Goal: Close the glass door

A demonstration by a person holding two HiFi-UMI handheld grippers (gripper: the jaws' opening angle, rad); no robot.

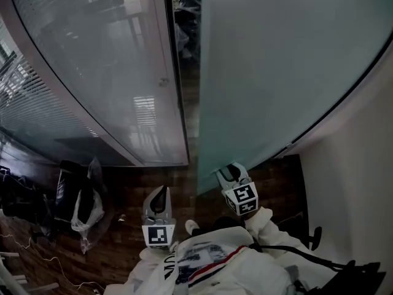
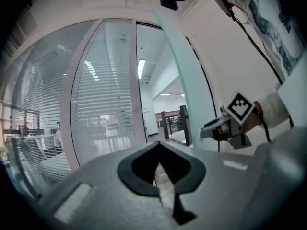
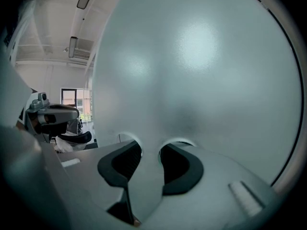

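The frosted glass door (image 1: 276,72) stands ajar, its free edge a narrow gap away from the white door frame (image 1: 175,72). My right gripper (image 1: 230,174) is shut on that edge low down. In the right gripper view the pane (image 3: 201,71) fills the picture and runs between the two pads of the right gripper (image 3: 150,145). My left gripper (image 1: 158,201) hangs free to the left of the door, shut and holding nothing. In the left gripper view the left gripper (image 2: 160,145) points at the doorway, with the door's edge (image 2: 184,80) and the right gripper (image 2: 225,126) to its right.
A fixed glass wall with blinds (image 1: 104,60) runs left of the frame. Black bags and a white plastic bag (image 1: 86,208) lie on the dark wood floor at left. A white wall (image 1: 362,165) rises on the right, with a chair base (image 1: 313,238) and a cable near it.
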